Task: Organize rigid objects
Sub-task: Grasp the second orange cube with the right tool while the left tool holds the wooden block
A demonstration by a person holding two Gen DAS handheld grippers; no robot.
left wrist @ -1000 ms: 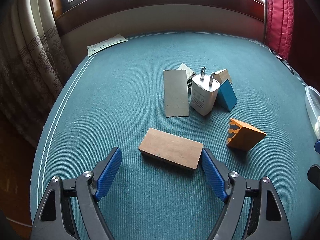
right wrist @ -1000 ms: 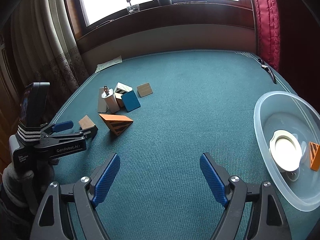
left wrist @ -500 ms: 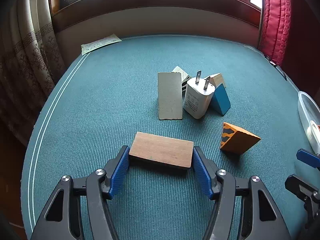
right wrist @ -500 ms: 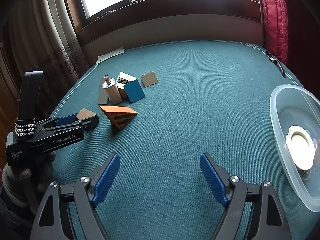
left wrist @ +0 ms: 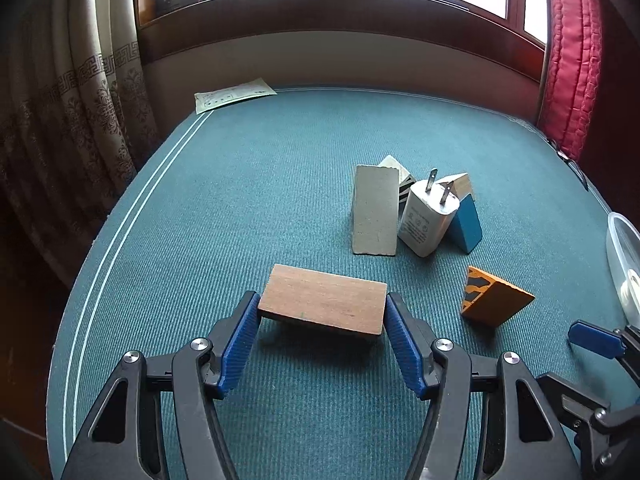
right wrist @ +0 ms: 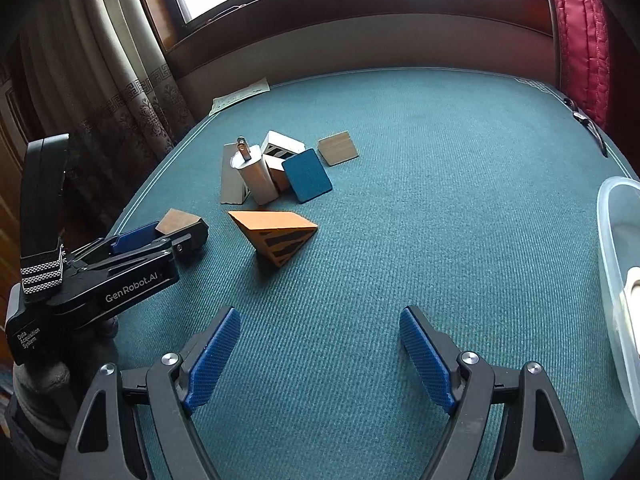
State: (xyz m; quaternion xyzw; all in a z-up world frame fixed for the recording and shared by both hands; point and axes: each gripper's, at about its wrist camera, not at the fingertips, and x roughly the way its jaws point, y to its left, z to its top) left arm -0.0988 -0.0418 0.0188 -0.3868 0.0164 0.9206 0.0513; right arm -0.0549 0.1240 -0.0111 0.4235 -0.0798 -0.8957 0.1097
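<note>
A flat brown wooden block (left wrist: pixel 324 300) sits between the blue pads of my left gripper (left wrist: pixel 322 309), which is shut on its two short ends; a shadow shows on the cloth under it. The right wrist view shows the same block (right wrist: pixel 178 220) in the left gripper (right wrist: pixel 160 236) at far left. My right gripper (right wrist: pixel 320 320) hangs open over bare green cloth with nothing between its fingers. An orange striped wedge (right wrist: pixel 276 232) lies ahead of it, to the left. Behind stand a white charger (left wrist: pixel 428 216), a grey slab (left wrist: pixel 374 216) and a blue block (left wrist: pixel 466 222).
A clear plastic bowl (right wrist: pixel 618 260) holding a white round thing sits at the right edge of the table. A small wooden tile (right wrist: pixel 338 148) and a white striped block (right wrist: pixel 282 146) lie by the cluster. A paper sheet (left wrist: pixel 234 94) lies at the far left corner; curtains hang left.
The left jaws have closed from wide open onto the brown block's ends, and it now looks raised off the cloth. The right gripper moved left, so the bowl slid toward the view's right edge.
</note>
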